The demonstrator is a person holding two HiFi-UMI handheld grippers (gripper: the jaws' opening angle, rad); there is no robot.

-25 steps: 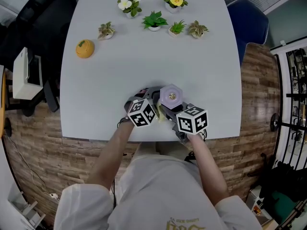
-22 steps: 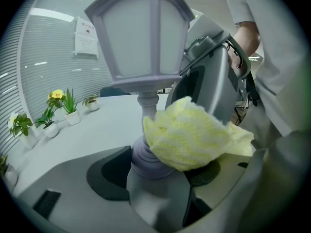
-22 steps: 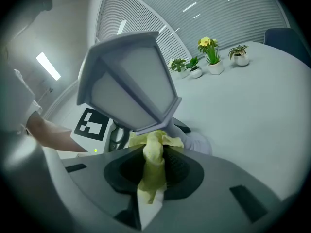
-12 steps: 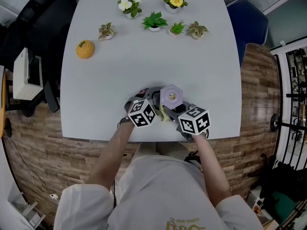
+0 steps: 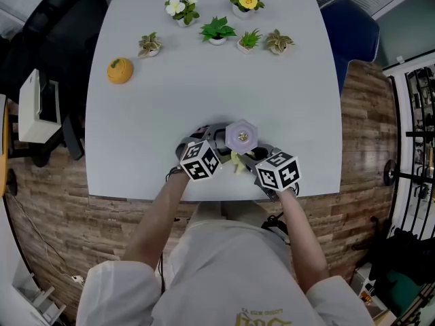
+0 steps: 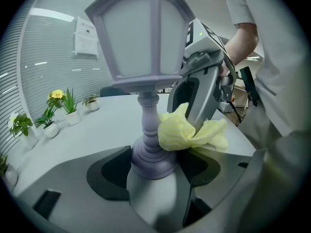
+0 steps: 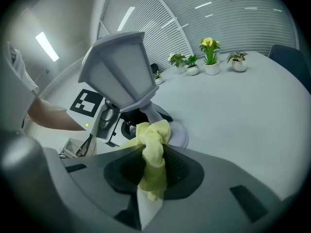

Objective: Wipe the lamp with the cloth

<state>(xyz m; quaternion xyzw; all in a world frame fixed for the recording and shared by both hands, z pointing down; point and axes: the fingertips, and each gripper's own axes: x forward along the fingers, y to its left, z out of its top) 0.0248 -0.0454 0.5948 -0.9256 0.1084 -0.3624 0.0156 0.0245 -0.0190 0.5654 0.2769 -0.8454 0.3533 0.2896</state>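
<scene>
A pale purple lantern-style lamp stands upright near the table's front edge. My left gripper is shut on its round base, one jaw on each side. My right gripper comes in from the right and is shut on a bunched yellow cloth. The cloth presses against the lamp's thin stem just above the base. In the right gripper view the lamp's shade rises over the cloth, with the left gripper behind it. A loose end of cloth hangs down between the right jaws.
The grey table carries a row of small potted plants at the far edge and an orange round object at the far left. A blue chair stands at the right, a black chair at the left.
My right gripper has shifted a little to the right and lower with the cloth, rolling slightly. The left gripper and the lamp have stayed put.
</scene>
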